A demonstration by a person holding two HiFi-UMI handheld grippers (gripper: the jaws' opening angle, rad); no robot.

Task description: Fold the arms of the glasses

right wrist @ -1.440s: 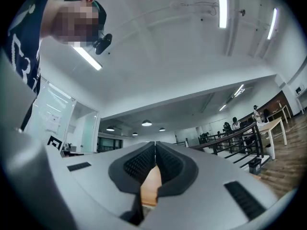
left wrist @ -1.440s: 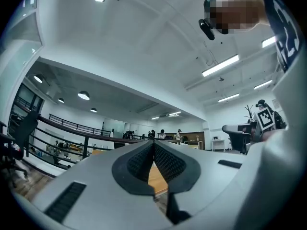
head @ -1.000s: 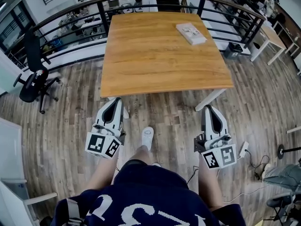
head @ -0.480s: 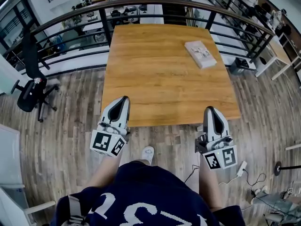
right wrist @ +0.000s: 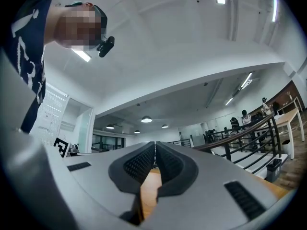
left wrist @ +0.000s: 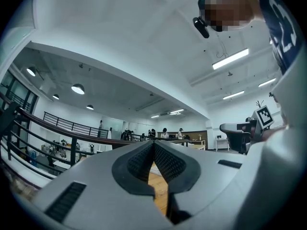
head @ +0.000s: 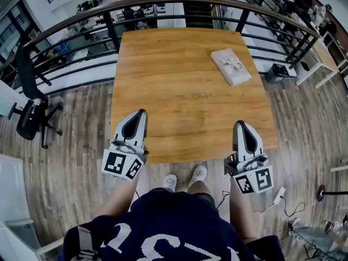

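A flat white case (head: 231, 66) lies on the far right part of the wooden table (head: 179, 91); something small and pale rests on it, too small to make out. My left gripper (head: 140, 113) is shut and empty, its tip over the table's near edge on the left. Over the near right edge my right gripper (head: 240, 125) is also shut and empty. Both are far short of the case. In the left gripper view the left gripper (left wrist: 153, 145) shows its pads (left wrist: 168, 163) pressed together. The right gripper (right wrist: 155, 144) looks the same in its own view.
A dark metal railing (head: 163, 4) curves round the table's far and right sides. A black office chair (head: 30, 110) stands on the wood floor at the left. Cables and a socket strip (head: 280, 194) lie at the lower right. The person's feet (head: 185, 178) are just under the near table edge.
The person has stepped up to the table. Both grippers moved forward together, from over the floor to over the table's near edge, jaws staying shut.
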